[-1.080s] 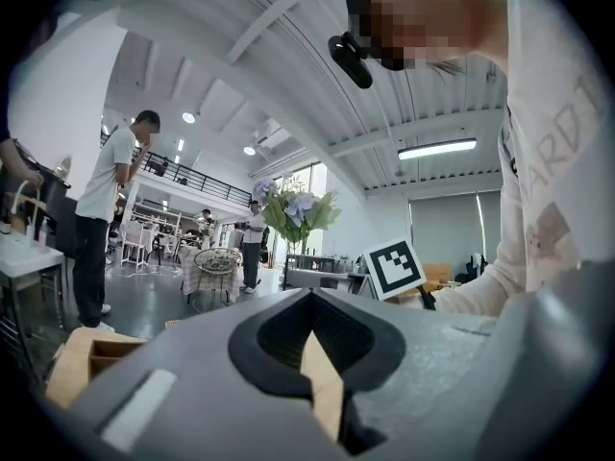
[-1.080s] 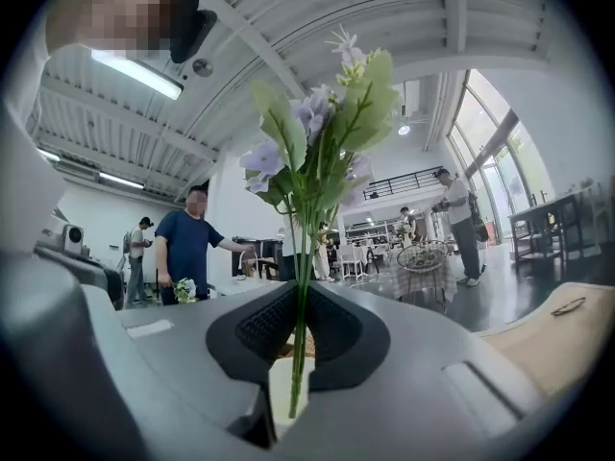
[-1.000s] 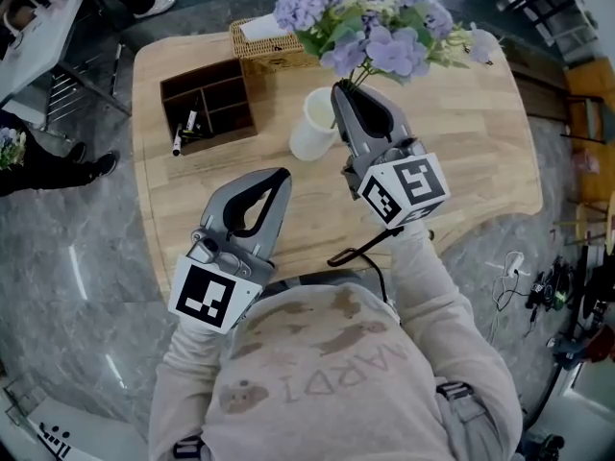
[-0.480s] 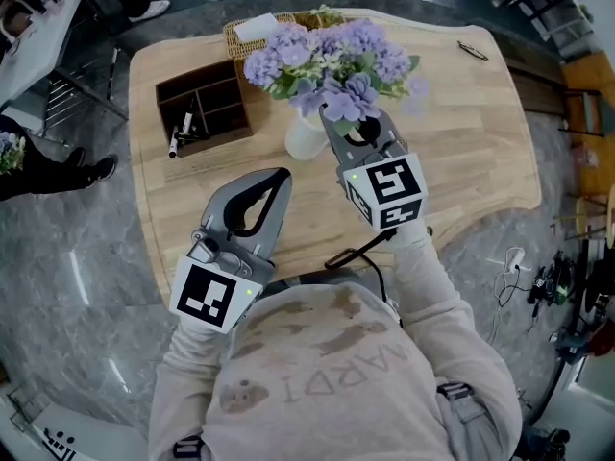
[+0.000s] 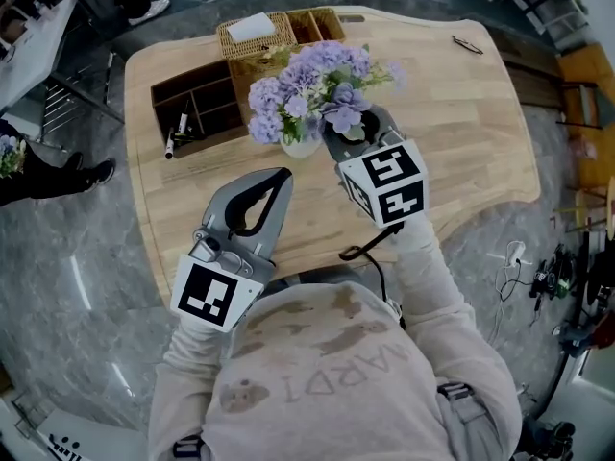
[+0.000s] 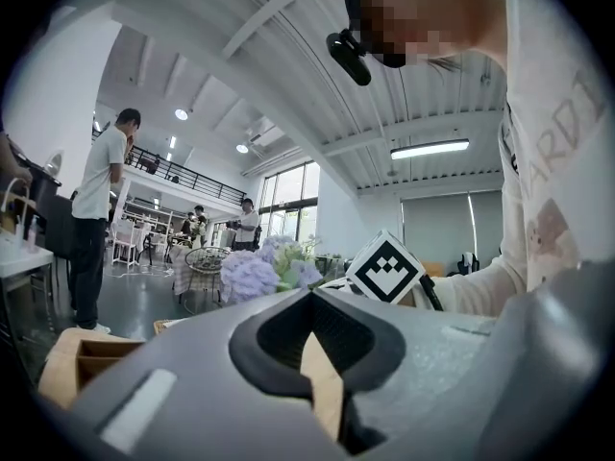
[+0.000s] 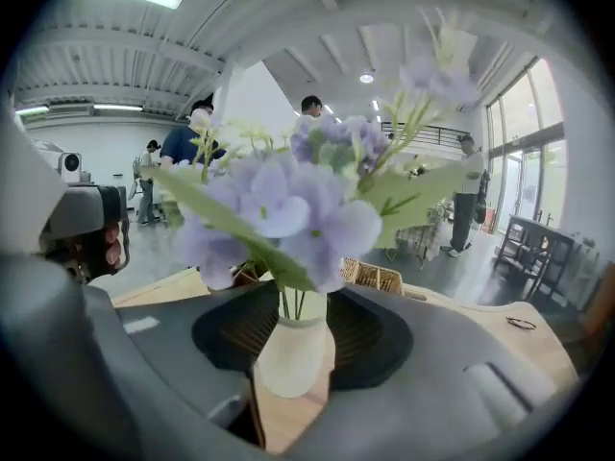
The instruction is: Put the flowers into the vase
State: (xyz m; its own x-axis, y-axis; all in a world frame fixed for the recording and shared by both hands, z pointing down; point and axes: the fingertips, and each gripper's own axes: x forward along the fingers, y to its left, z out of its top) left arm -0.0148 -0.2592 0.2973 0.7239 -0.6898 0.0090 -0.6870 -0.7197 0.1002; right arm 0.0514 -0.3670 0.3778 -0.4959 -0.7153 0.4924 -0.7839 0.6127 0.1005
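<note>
Now flowers (image 7: 307, 209) in vase (image 7: 293, 353), just beyond spread right claw (image 7: 295, 301)

From my screen I see a beige sweatshirt (image 5: 317, 373) with pale letters, a small brown figure on the chest and long sleeves. The left gripper (image 5: 280, 175) and the right gripper (image 5: 352, 138) have grey shells with black lining. Each carries a white cube with black square markers. A thin black cable (image 5: 361, 248) hangs under the right one.

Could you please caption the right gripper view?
Parted jaws of the right gripper frame purple flowers in the white vase.
</note>
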